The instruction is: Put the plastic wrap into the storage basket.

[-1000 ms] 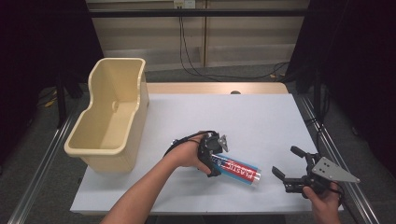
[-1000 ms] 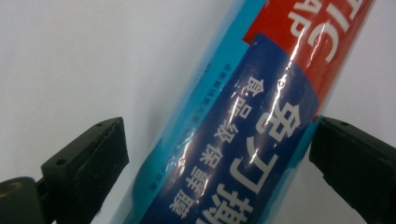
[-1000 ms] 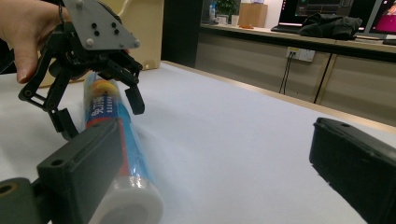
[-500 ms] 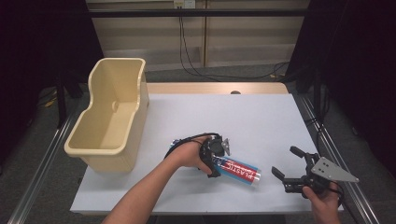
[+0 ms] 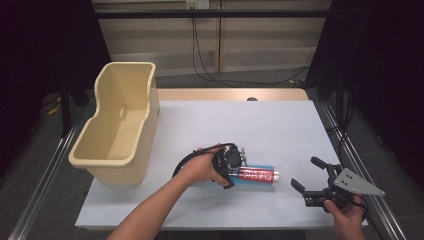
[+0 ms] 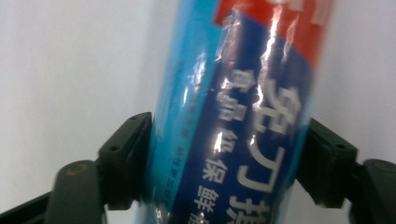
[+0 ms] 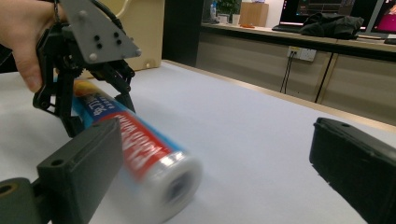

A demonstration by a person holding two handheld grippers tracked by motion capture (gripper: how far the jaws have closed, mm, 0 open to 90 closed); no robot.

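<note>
The plastic-wrapped roll (image 5: 255, 175), probably light, stiff and slippery, is clamped near one end by the left gripper (image 5: 231, 167); the right gripper (image 5: 306, 175) is held with jaws apart.

A white-topped rectangular table (image 5: 280, 125) with a bare wooden strip along its far edge carries two things — a cream plastic bin (image 5: 117, 125) at the left edge, and a blue-and-red printed roll (image 5: 257, 175) lying near-centre.
</note>
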